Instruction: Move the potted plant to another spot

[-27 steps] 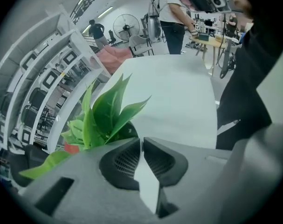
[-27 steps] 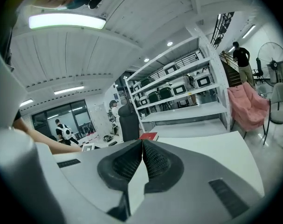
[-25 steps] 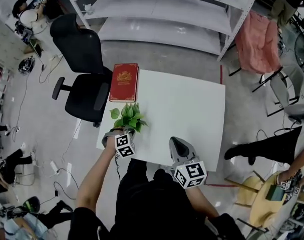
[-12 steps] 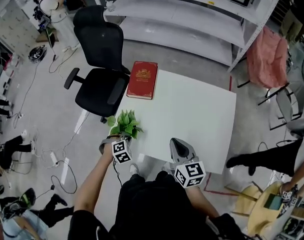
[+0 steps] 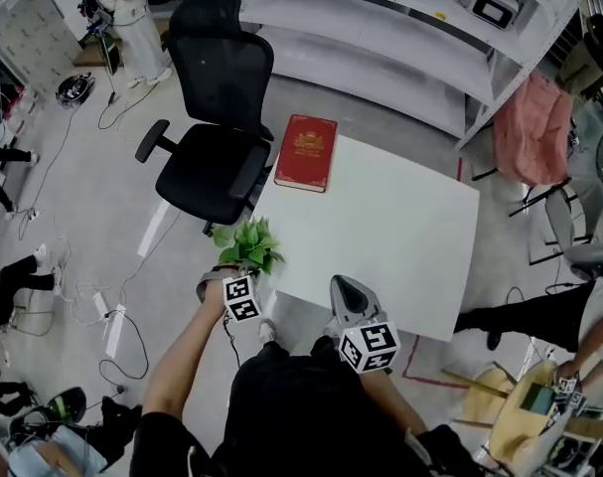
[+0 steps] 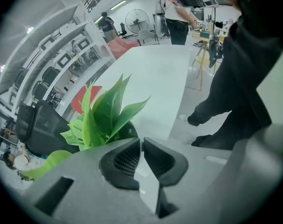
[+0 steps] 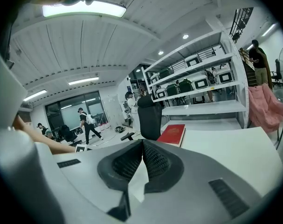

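Observation:
The potted plant (image 5: 246, 246), green leaves in a dark pot, hangs at the white table's (image 5: 400, 217) near left corner, partly out past the edge. My left gripper (image 5: 243, 268) is shut on the pot's rim from the near side. In the left gripper view the leaves (image 6: 101, 115) rise just beyond the nearly closed jaws of the left gripper (image 6: 141, 141), and the dark pot (image 6: 125, 132) shows behind them. My right gripper (image 5: 343, 284) hovers at the table's near edge, shut and empty. In its own view the right gripper (image 7: 142, 146) points across the tabletop (image 7: 225, 146).
A red book (image 5: 306, 153) lies on the table's far left corner. A black office chair (image 5: 217, 157) stands close to the table's left side. White shelving (image 5: 380, 28) runs along the back, a pink cloth (image 5: 529, 112) hangs at right, and cables cross the floor at left.
The plant, held in my left gripper, has moved from over the tabletop to the left, out to the table's corner. My right gripper has shifted left along the near edge.

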A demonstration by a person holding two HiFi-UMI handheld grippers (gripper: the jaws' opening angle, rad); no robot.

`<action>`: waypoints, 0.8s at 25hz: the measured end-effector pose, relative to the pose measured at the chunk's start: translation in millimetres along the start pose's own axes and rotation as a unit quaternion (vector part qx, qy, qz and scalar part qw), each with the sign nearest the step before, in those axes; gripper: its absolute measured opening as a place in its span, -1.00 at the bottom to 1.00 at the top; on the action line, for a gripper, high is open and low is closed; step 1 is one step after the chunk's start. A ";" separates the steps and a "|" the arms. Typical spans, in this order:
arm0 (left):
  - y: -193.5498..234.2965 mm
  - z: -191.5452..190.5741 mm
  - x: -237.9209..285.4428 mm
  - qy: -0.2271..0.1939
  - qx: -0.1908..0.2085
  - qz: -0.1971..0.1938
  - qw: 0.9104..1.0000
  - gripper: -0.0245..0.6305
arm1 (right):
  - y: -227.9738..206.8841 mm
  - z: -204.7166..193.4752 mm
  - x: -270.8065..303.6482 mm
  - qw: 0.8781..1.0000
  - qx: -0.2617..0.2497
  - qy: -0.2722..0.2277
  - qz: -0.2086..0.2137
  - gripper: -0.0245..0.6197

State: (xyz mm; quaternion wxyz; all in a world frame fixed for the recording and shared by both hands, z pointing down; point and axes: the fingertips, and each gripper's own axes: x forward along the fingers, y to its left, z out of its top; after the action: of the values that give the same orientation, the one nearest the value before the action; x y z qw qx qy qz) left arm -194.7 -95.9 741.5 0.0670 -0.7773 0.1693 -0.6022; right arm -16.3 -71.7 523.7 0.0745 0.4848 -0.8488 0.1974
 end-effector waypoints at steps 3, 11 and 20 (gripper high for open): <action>-2.5 -14.1 5.4 -0.002 -0.002 -0.004 1.000 -0.81 | 12.8 -3.5 4.8 1.000 -0.002 0.001 -0.002 -0.88; -6.5 -29.5 15.2 -0.014 -0.003 -0.006 1.000 -0.81 | 25.5 -5.7 7.7 1.000 -0.001 0.004 -0.022 -0.88; -3.9 -26.6 16.4 -0.015 -0.003 -0.021 1.000 -0.81 | 30.2 -6.1 10.5 0.999 0.003 0.002 -0.032 -0.88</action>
State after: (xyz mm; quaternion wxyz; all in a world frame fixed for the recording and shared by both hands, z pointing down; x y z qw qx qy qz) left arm -215.9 -95.2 764.7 0.0549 -0.7898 0.1539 -0.5912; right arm -47.9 -63.9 524.6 0.0811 0.5113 -0.8323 0.1980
